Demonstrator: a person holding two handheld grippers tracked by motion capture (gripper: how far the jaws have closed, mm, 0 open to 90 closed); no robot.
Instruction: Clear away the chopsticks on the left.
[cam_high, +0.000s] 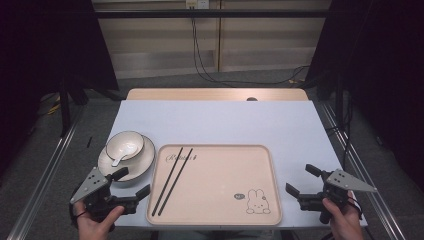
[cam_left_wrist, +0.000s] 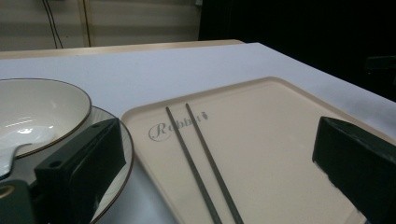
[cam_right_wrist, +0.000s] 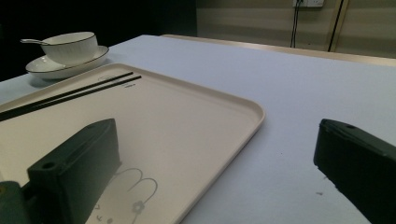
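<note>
Beige plastic takes centre stage: the tray (cam_high: 215, 185) sits at the near edge of the pale counter (cam_high: 215, 122), and the two black chopsticks (cam_high: 172, 181) lie side by side along its left part, slanting from beside the printed lettering down toward the near left corner. Down at the counter's near left corner, the left claw (cam_high: 134, 183) is spread wide with nothing between its jaws, one jaw over the rim of the white saucer (cam_high: 145, 167) and the other at the tray's left edge, just beside the chopsticks. That saucer stands just left of the tray, carrying a white bowl (cam_high: 125, 145) with a spoon (cam_high: 120, 156) resting in it. Over at the near right corner, the right claw (cam_high: 302, 180) is also wide open and holding nothing, hovering just off the tray's right edge, near the little rabbit drawing (cam_high: 258, 201). In the left gripper view, the chopsticks (cam_left_wrist: 201, 163) run straight up between the two jaws.
</note>
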